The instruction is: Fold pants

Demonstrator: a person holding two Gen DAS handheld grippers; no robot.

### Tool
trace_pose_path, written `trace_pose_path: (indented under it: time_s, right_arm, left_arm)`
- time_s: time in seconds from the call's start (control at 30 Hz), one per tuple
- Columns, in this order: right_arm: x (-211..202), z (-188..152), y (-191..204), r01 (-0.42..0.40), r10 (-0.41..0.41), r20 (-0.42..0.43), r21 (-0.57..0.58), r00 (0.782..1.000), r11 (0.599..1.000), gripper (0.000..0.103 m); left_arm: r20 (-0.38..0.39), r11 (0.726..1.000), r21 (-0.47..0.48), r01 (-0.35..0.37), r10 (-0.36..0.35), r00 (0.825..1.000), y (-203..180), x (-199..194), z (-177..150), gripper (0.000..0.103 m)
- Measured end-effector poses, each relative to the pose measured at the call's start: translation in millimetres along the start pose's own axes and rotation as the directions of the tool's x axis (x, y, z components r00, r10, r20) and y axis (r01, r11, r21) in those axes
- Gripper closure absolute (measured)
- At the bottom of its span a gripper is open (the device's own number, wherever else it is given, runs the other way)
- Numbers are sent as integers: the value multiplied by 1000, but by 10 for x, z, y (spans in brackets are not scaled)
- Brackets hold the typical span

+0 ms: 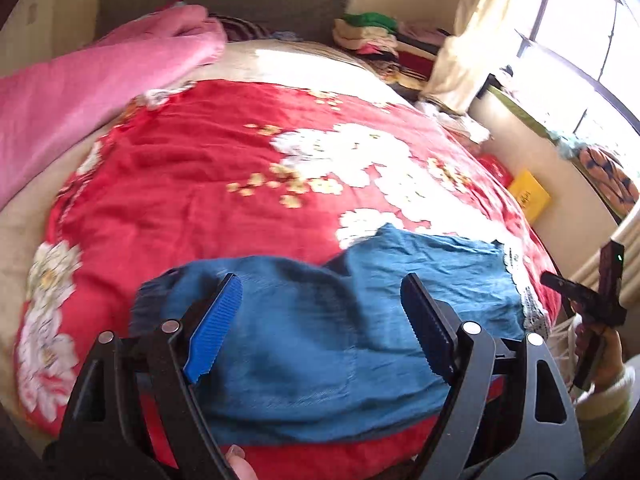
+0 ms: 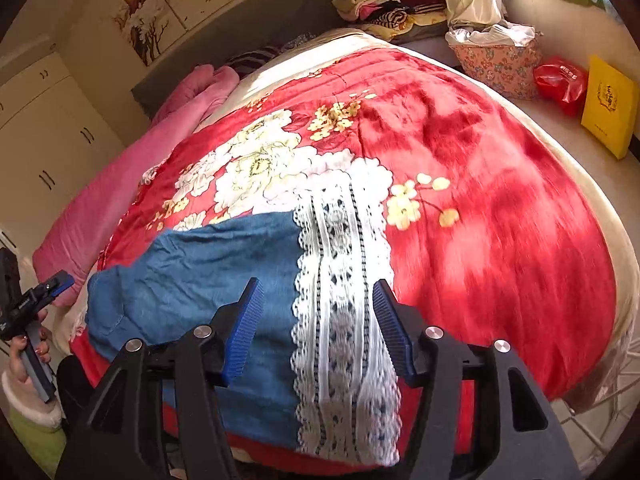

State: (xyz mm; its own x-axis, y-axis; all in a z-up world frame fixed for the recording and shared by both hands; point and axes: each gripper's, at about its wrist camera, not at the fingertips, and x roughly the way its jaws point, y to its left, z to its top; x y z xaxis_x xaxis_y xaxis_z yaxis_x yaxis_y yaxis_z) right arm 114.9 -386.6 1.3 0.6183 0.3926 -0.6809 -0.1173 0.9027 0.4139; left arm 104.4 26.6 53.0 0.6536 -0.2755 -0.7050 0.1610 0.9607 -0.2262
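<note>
Blue denim pants [image 1: 320,340] with a white lace hem [image 1: 528,300] lie folded near the front edge of a red floral blanket [image 1: 200,184]. My left gripper [image 1: 320,320] is open and empty, hovering over the waist end. In the right wrist view the pants [image 2: 208,272] and their lace hem [image 2: 344,300] lie under my right gripper [image 2: 316,328], which is open and empty above the lace end. The right gripper also shows at the right edge of the left wrist view [image 1: 584,300]. The left gripper shows at the left edge of the right wrist view [image 2: 36,300].
A pink quilt [image 1: 80,92] lies along the bed's left side. Piled clothes [image 2: 380,0] sit by the headboard. A floral basket [image 2: 500,64], a red bag [image 2: 560,84] and a yellow box [image 2: 608,108] stand on the floor to the right.
</note>
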Motion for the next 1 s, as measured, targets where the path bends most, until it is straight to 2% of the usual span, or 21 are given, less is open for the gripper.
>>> trace_pose_path:
  time_s: [0.1, 0.2, 0.27, 0.37, 0.43, 0.5, 0.53, 0.6, 0.67, 0.7, 0.77, 0.87, 1.0]
  right_arm:
    - [224, 273, -88, -12, 12, -20, 2, 1000, 1000, 44]
    - [495, 480, -267, -31, 33, -60, 38, 998, 999, 44]
    - [678, 549, -365, -49, 56, -101, 69, 993, 996, 43]
    - [887, 539, -416, -104, 117, -147, 94, 982, 990, 43]
    - [914, 517, -362, -113, 121, -145, 62, 982, 992, 49]
    - [891, 474, -309, -150, 155, -142, 46, 978, 988, 69]
    - [877, 445, -289, -168, 173, -140, 43, 975, 985, 73]
    - [836, 390, -236, -182, 183, -128, 17, 975, 983, 78]
    - [748, 370, -179, -172, 170, -98, -17, 981, 985, 80]
    - [691, 381, -146, -174, 171, -74, -31, 982, 984, 81]
    - [546, 436, -107, -172, 171, -21, -56, 985, 984, 81]
    - [416, 567, -33, -135, 139, 30, -109, 990, 985, 82]
    - [444, 769, 32, -69, 78, 44, -168, 996, 983, 82]
  left_arm:
    - [-86, 996, 56, 65, -60, 995, -295, 497, 201, 29]
    - [-154, 994, 96, 58, -43, 987, -427, 931, 319, 29]
    - [-179, 992, 124, 29, -6, 984, -434, 1170, 363, 29]
    - [-230, 994, 112, 17, 9, 973, -342, 1457, 382, 29]
    - [-278, 995, 94, 33, -5, 961, -299, 1606, 342, 29]
    - [-286, 995, 88, 37, -10, 958, -289, 1660, 300, 29]
    - [-283, 995, 89, 46, -19, 959, -298, 1662, 283, 30]
    - [-270, 993, 85, 83, -57, 961, -344, 1642, 271, 52]
    - [-270, 987, 77, 142, -117, 956, -407, 1619, 253, 86]
    - [-271, 983, 87, 160, -131, 954, -454, 1616, 255, 91]
    - [-253, 981, 136, 140, -102, 962, -555, 1593, 249, 95]
    - [-196, 982, 133, 135, -107, 975, -580, 1508, 322, 96]
    - [-145, 986, 135, 98, -78, 986, -622, 1490, 456, 97]
